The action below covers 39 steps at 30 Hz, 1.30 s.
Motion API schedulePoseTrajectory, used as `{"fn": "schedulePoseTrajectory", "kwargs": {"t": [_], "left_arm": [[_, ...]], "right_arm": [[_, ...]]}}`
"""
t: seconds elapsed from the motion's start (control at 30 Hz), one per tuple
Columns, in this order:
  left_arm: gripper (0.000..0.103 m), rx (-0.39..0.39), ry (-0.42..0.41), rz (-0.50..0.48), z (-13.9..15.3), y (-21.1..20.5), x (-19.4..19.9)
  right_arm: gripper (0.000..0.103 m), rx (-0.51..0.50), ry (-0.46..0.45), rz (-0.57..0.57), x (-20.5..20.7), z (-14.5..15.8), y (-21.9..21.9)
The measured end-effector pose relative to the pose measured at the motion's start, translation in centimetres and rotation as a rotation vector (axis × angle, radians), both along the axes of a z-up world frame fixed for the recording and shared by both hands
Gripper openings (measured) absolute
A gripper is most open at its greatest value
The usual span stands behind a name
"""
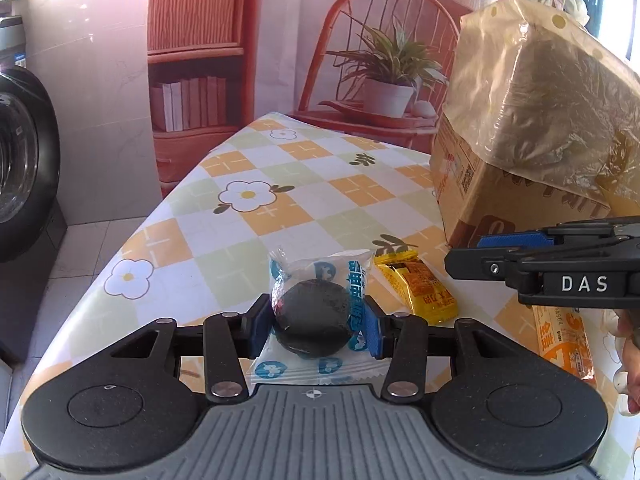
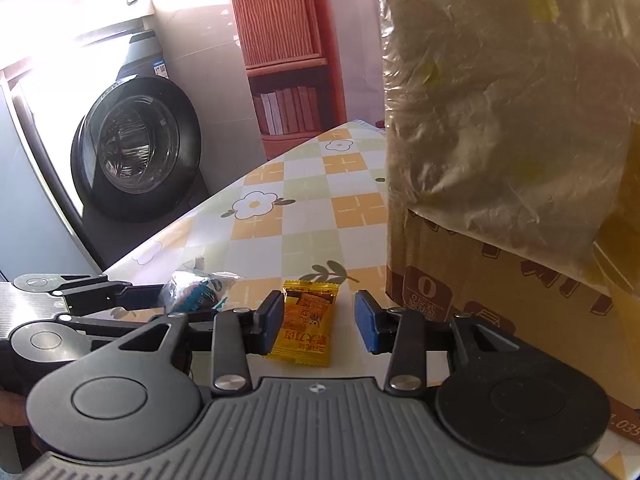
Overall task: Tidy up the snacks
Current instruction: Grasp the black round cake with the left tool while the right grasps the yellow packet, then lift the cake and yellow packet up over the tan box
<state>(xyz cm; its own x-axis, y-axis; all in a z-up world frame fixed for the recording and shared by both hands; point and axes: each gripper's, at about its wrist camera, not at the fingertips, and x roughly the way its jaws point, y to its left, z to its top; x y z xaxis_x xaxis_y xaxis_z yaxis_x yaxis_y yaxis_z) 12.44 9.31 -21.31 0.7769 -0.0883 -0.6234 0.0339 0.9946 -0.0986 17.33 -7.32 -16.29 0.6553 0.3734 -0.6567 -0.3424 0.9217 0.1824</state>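
Left hand-held gripper (image 1: 316, 326) was low over the table (image 1: 248, 216), its blue pads (image 1: 374, 330) pinching a clear snack packet with a dark round cake (image 1: 312, 316) inside; both pads touched the packet's sides, and the packet's near end rested on the checkered flower-print tablecloth. Right hand-held gripper (image 2: 316, 320) was spread around a yellow snack packet (image 2: 306, 326) lying flat on the table; the left pad (image 2: 268, 326) sat at the packet's edge, the right pad was clearly apart from it, so nothing gripped. Yellow packet lay just right of the clear one, near a cardboard box (image 1: 480, 200) lined with a translucent plastic bag (image 1: 540, 88). An orange snack packet (image 1: 564, 340) lay further right, by the person's fingers (image 1: 632, 356). Washing machine (image 2: 136, 148) and a printed backdrop (image 1: 360, 48) stood behind the table.
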Motion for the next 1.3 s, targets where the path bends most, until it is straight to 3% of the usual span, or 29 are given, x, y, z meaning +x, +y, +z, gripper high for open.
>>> {"fn": "schedulePoseTrajectory", "kwargs": {"t": [0.17,0.47,0.6,0.77,1.03,1.3], "left_arm": [[0.049,-0.041,-0.041,0.09,1.2,1.4,-1.2],[0.049,-0.056,-0.037,0.127,1.0,2.1,-1.8],[0.049,-0.063,-0.032,0.13,0.8,2.2,-2.0],[0.049,-0.08,-0.037,0.127,1.3,2.3,-2.3],[0.049,-0.075,-0.11,0.099,5.3,1.5,-3.0],[0.049,-0.074,-0.269,0.007,12.6,-2.9,-2.1]], "right_arm": [[0.042,-0.056,0.041,0.038,1.4,-1.4,1.9],[0.047,-0.13,0.071,0.052,2.8,-3.0,3.7],[0.036,-0.135,0.069,0.06,2.4,-3.0,3.9],[0.033,-0.145,0.053,0.042,1.5,-2.3,3.9],[0.033,-0.072,-0.187,0.036,-2.6,3.2,2.7],[0.033,-0.071,-0.465,-0.034,-5.4,10.7,-1.7]]}}
